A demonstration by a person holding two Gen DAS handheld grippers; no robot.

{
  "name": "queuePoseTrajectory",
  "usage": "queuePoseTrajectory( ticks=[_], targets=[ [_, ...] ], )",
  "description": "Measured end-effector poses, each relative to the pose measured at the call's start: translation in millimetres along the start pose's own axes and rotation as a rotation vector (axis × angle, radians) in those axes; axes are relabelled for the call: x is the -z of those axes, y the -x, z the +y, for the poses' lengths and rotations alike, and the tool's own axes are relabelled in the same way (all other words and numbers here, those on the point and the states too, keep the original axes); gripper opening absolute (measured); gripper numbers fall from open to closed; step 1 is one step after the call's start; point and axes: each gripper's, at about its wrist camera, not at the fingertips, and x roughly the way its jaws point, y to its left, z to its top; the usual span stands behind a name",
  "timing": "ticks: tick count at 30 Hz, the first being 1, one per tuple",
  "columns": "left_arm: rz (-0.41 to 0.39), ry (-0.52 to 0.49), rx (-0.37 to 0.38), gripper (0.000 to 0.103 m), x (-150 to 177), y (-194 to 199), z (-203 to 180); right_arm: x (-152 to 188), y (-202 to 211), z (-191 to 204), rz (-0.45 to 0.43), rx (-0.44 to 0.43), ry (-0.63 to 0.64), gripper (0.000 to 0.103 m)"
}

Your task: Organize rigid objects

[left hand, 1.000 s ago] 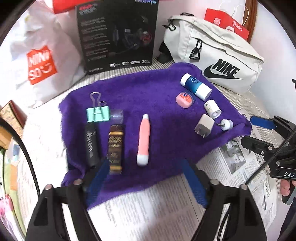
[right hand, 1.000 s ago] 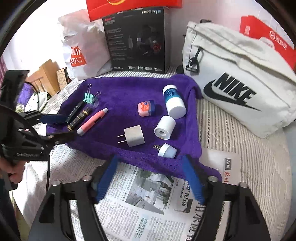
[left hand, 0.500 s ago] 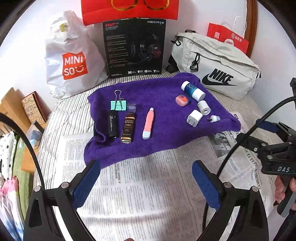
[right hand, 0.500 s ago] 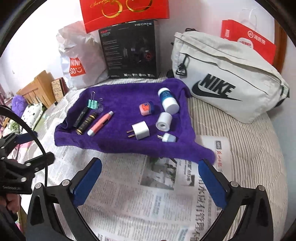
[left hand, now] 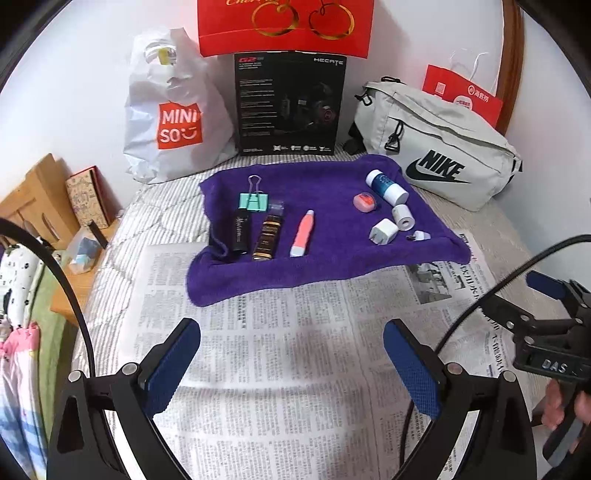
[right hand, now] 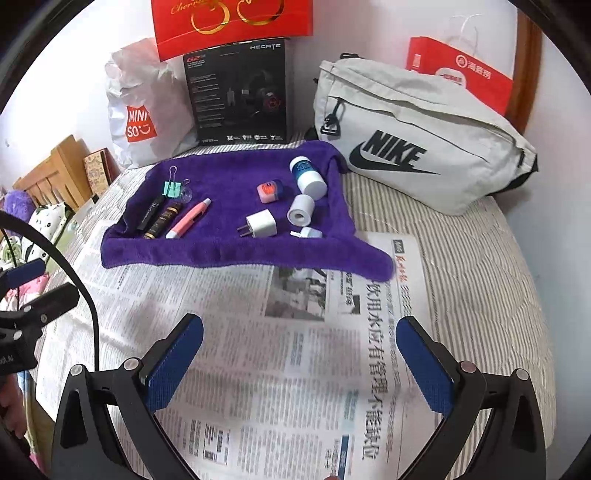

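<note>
A purple towel lies on the bed with small items in two groups. On its left are a green binder clip, a black tube, a brown tube and a pink pen-like stick. On its right are a blue-and-white bottle, a pink tin, a white roll, a white charger and a small white plug. My left gripper and right gripper are both open, empty, over the newspaper, well short of the towel.
Newspaper covers the striped bedding in front of the towel. Behind it stand a white Miniso bag, a black box, a grey Nike bag and red bags. A wooden bedside unit is at left.
Both grippers have pulled back from the towel and risen, so the whole scene shows smaller. Their jaws have opened wider. The items on the towel have not moved.
</note>
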Motion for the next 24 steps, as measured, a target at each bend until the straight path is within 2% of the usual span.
queuePoseTrajectory(
  ticks=[13,24],
  targets=[
    [-0.029,0.015,-0.027,0.1,-0.5,10.2,6.9,4.5,14.7,-0.7,0.01,0.04,-0.018,0.103],
    [-0.003,0.0,-0.051,0.1,1.1,4.6,6.6,2.4,20.4,8.0,0.011,0.047,0.002,0.103]
  ],
)
